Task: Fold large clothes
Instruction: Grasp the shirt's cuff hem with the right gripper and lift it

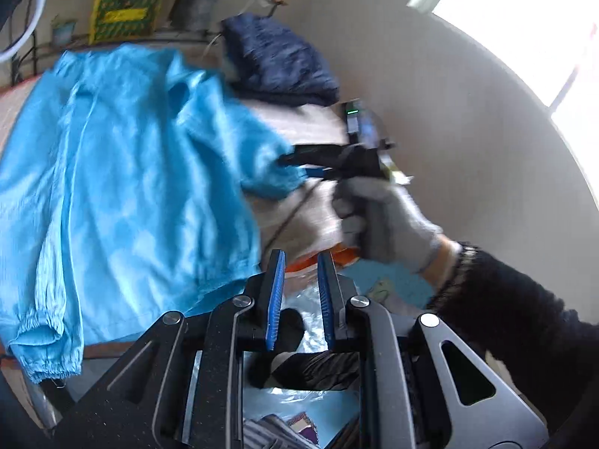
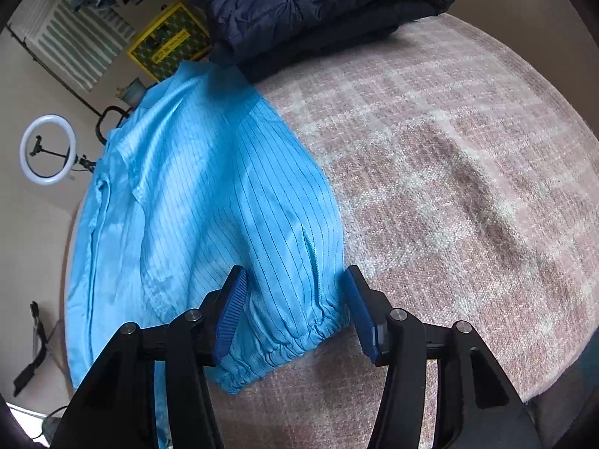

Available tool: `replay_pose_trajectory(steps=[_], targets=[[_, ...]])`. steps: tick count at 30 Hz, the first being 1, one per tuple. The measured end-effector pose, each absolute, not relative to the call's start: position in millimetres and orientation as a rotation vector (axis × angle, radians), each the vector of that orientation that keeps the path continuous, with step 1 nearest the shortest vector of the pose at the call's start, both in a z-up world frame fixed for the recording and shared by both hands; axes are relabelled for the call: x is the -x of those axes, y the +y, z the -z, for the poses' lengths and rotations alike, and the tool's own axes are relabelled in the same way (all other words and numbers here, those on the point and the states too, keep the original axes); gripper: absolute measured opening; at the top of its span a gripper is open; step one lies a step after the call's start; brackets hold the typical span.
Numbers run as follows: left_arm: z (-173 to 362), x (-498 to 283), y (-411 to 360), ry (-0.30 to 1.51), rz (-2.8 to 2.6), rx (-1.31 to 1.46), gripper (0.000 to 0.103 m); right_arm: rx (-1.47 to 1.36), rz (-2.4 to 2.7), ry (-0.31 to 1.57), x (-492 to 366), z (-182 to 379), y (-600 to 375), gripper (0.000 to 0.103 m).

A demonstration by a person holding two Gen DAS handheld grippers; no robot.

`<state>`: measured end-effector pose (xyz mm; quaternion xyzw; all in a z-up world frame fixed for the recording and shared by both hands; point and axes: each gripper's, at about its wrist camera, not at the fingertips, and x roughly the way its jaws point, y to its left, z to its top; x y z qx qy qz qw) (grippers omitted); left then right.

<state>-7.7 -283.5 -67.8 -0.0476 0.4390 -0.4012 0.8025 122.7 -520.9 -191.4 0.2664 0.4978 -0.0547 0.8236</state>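
Note:
A light blue pinstriped jacket (image 1: 123, 172) (image 2: 209, 194) lies spread on the table, which has a pink checked cloth (image 2: 449, 187) over it. In the right wrist view my right gripper (image 2: 295, 277) stands open astride one sleeve's elastic cuff (image 2: 284, 340), and the pads do not press the fabric. The left wrist view shows that gripper (image 1: 290, 164) at the sleeve end, held by a gloved hand (image 1: 385, 217). My left gripper (image 1: 301, 256) hovers off the table's near edge. Its pads are a narrow gap apart with nothing between them. The other cuff (image 1: 41, 344) hangs at the lower left.
A folded dark navy jacket (image 1: 277, 63) (image 2: 318, 3) sits at the far end of the table beside the blue one. Beyond the table are a yellow crate (image 2: 168, 45) and a ring light (image 2: 48, 149). Plastic bags (image 1: 299, 299) lie below the table edge.

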Motion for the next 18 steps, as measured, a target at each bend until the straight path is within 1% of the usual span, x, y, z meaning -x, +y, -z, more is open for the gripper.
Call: replay_pose_trajectory(steps=[3, 7, 9, 12, 16, 18], targets=[[57, 12, -282, 0.938, 0.883, 0.167, 0.015, -0.562, 0.112, 1.054, -123, 190, -520, 0.054], [69, 24, -243, 0.986, 0.774, 0.331, 0.015, -0.572, 0.104, 1.052, -122, 190, -521, 0.054], [75, 34, -228, 0.982, 0.727, 0.355, 0.015, -0.568, 0.097, 1.05, -120, 190, -522, 0.054], [86, 55, -204, 0.967, 0.64, 0.317, 0.015, -0.564, 0.094, 1.048, -120, 190, -522, 0.054], [99, 70, -146, 0.983, 0.454, 0.361, 0.015, -0.535, 0.088, 1.05, -123, 189, -520, 0.054], [94, 76, -117, 0.95, 0.374, 0.407, 0.015, -0.524, 0.091, 1.051, -124, 189, -518, 0.054]])
